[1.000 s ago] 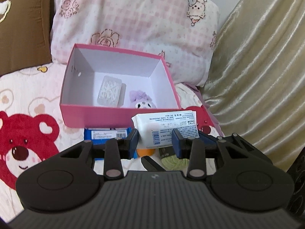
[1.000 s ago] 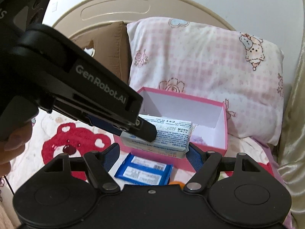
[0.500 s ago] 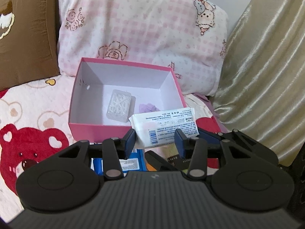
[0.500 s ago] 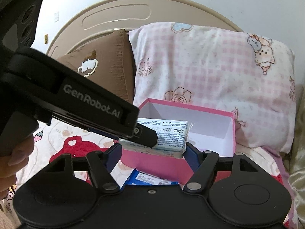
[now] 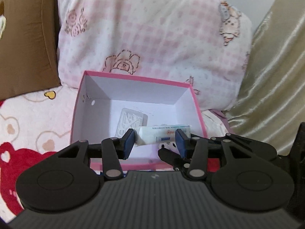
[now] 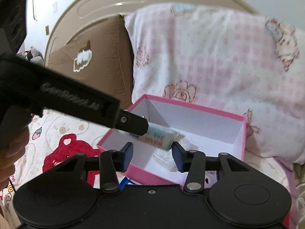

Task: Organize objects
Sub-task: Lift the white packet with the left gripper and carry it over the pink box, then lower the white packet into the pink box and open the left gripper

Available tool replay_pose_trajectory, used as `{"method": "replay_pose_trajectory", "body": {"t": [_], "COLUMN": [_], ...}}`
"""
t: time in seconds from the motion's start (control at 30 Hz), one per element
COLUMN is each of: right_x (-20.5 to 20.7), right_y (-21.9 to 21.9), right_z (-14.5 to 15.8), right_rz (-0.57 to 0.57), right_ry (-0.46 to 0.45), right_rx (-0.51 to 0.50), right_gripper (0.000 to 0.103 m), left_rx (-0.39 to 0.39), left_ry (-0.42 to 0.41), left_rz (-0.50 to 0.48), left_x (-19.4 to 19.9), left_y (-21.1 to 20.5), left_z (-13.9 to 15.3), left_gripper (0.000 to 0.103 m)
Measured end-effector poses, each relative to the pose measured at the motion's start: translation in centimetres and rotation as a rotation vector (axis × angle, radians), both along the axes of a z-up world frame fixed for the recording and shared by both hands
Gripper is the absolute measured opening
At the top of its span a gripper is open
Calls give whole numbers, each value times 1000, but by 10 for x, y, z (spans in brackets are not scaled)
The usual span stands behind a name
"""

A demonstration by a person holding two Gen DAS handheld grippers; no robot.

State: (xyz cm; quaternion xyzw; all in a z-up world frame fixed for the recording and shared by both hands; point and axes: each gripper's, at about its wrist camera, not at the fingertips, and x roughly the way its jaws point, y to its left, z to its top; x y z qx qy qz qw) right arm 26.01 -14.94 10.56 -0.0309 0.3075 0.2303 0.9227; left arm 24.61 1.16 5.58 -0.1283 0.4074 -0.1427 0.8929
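Observation:
A pink box (image 5: 137, 78) with a white inside lies open on the bear blanket. On its floor are a clear case of cotton swabs (image 5: 131, 122) and a purple plush toy (image 5: 168, 145). My left gripper (image 5: 155, 142) hangs over the box's near part with a white tissue pack (image 5: 162, 134) between its blue pads; the jaws are opening and the pack still spans them. From the right wrist the left gripper's finger (image 6: 133, 123) and the blurred tissue pack (image 6: 160, 137) show above the box (image 6: 190, 105). My right gripper (image 6: 152, 154) is just before the box's near wall, jaws closing on nothing.
A pink checked pillow (image 5: 152, 38) and a brown cushion (image 5: 24, 38) lean behind the box. Shiny beige fabric (image 5: 272, 76) rises on the right. A blue packet (image 6: 124, 181) lies on the bear blanket (image 5: 28, 114) in front of the box. A person's hand (image 6: 11, 152) holds the left gripper.
Both grippers moved forward to the box. The tissue pack went from in front of the near wall to over the inside. The right jaws narrowed; the left jaws widened a little.

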Motion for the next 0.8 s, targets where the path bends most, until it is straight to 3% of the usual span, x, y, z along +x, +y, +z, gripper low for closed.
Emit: {"method": "replay_pose_trajectory", "body": {"t": [0.13, 0.4, 0.53, 0.7, 0.8], "right_x": [32, 74, 87, 102, 111], "right_y": [-1, 0, -6, -10, -11], "right_z": [-17, -51, -59, -70, -77], "right_rz": [-8, -37, -65, -89, -100], "right_ry": [59, 185, 247, 301, 342], "right_rx": [-30, -39, 9, 43, 62], "right_gripper": [46, 46, 46, 46, 44], "left_rx": [-46, -44, -35, -92, -77], "left_ry": [52, 121, 156, 189, 174], "left_rz": [24, 57, 64, 94, 106], "left_x": [28, 71, 84, 99, 105], "left_y": [2, 0, 0, 6, 5], "left_z": [-27, -70, -88, -107, -110], "left_gripper": [44, 44, 44, 44, 44]}}
